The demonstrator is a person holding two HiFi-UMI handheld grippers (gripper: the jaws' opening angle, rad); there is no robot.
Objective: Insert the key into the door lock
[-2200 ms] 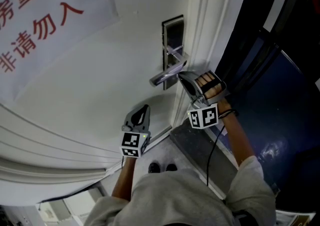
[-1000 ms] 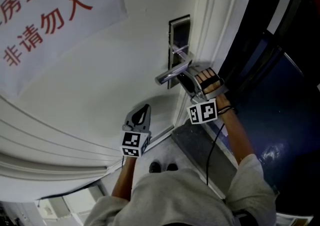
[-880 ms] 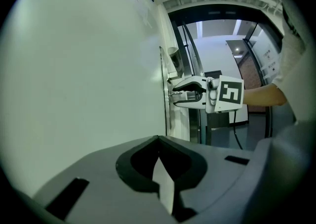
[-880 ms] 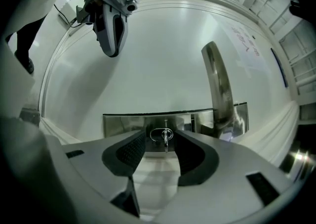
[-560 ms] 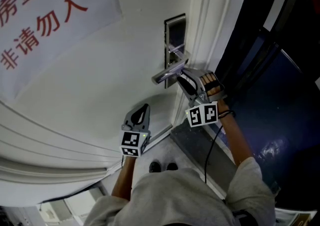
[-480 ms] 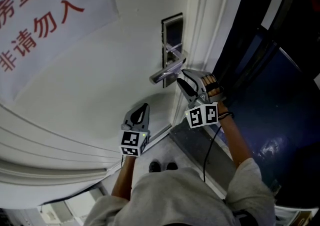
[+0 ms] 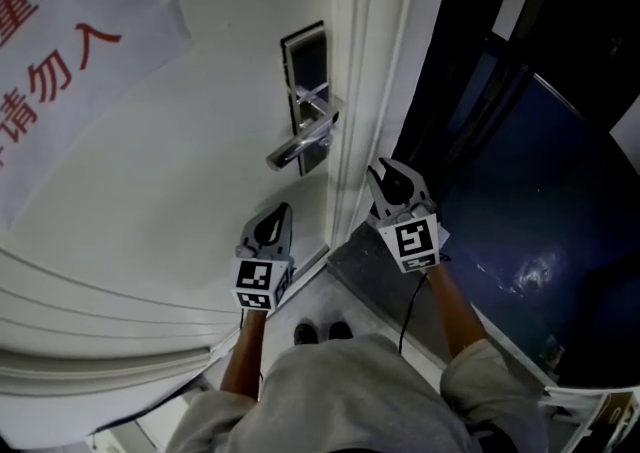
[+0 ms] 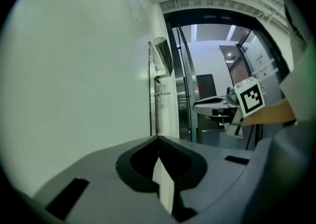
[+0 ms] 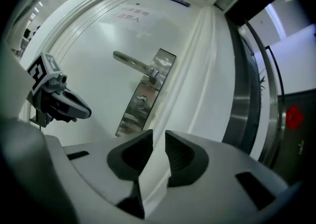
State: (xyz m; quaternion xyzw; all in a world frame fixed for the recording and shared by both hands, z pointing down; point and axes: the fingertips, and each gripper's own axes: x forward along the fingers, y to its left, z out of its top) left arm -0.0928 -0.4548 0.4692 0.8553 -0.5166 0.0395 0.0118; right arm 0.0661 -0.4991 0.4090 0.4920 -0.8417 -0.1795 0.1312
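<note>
The white door carries a steel lock plate (image 7: pixel 303 71) with a lever handle (image 7: pixel 295 149). Below the handle a small key (image 8: pixel 163 93) sticks out of the plate; the right gripper view shows it end-on in the keyhole (image 9: pixel 142 100). My right gripper (image 7: pixel 392 179) hangs off the door's edge, apart from the handle. Its jaws are closing with a narrow gap and nothing between them (image 9: pixel 159 136). My left gripper (image 7: pixel 272 224) is shut and empty, lower on the door face and well below the handle.
A paper notice with red characters (image 7: pixel 60 51) hangs on the door at the upper left. The white door frame (image 7: pixel 365 91) runs just right of the lock. Beyond it are a dark opening and a dark glossy floor (image 7: pixel 510 241). The person's shoes (image 7: pixel 322 333) stand by the threshold.
My right gripper has let go at the lock, drawn back from the handle toward the lower right and rolled upright. The left gripper has shifted only slightly.
</note>
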